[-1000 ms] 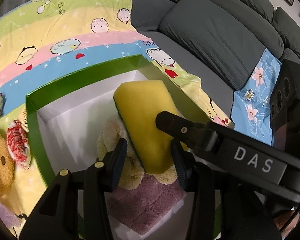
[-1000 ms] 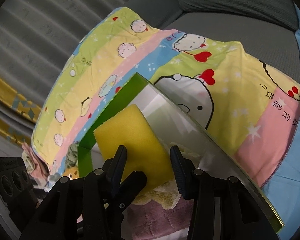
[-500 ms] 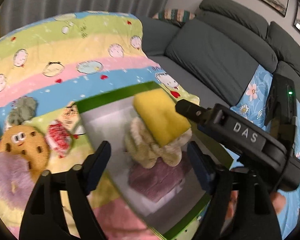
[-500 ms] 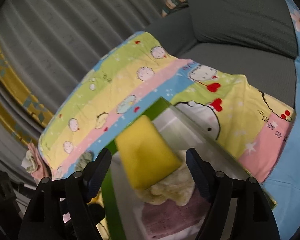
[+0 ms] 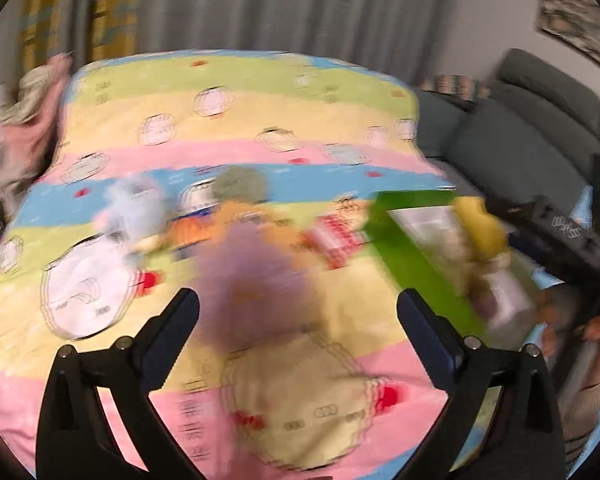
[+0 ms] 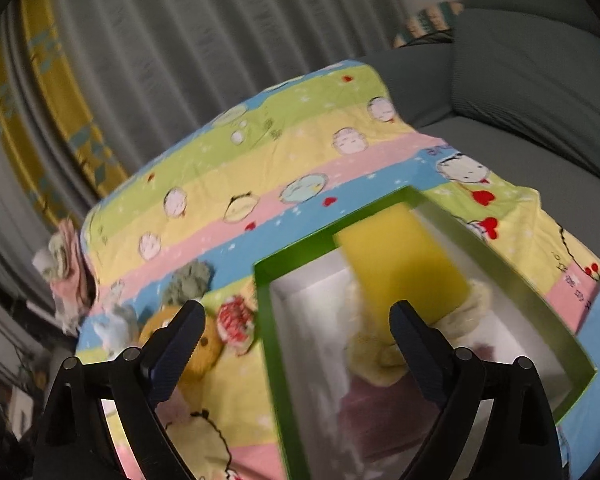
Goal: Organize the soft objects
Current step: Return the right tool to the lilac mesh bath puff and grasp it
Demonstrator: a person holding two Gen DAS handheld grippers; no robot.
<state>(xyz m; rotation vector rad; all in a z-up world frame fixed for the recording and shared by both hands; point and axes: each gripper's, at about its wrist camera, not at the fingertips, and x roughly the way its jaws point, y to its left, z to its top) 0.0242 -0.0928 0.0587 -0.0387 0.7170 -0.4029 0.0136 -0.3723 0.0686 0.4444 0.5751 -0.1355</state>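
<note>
While both sets of jaws are opening, neither has anything between its fingers. The right gripper (image 6: pixel 296 332) hangs above the near left corner of the green box (image 6: pixel 274 344), its fingers spread wide: the left finger sits over the cookie toy (image 6: pixel 208 348) outside the box, the right finger over the pile inside it. That pile is a yellow sponge (image 6: pixel 400 264) lying tilted on a cream fluffy piece (image 6: pixel 380 356), with a purple cloth (image 6: pixel 380 412) under both, just beyond and below the right finger. A red-and-white toy (image 6: pixel 236 322) lies between the fingers, against the box's outer wall, and a grey-green one (image 6: pixel 188 284) is beyond the left finger.

The left gripper (image 5: pixel 298 312) is also spread wide and empty, over the striped blanket (image 5: pixel 236 112). Its view is heavily blurred. A purple fuzzy shape (image 5: pixel 252 276) lies just past the gap between its fingers; the box (image 5: pixel 412 256) and sponge (image 5: pixel 480 224) are beyond the right finger, with the other gripper's black body (image 5: pixel 560 240) further right. A hand (image 5: pixel 596 332) shows at the right edge.
</note>
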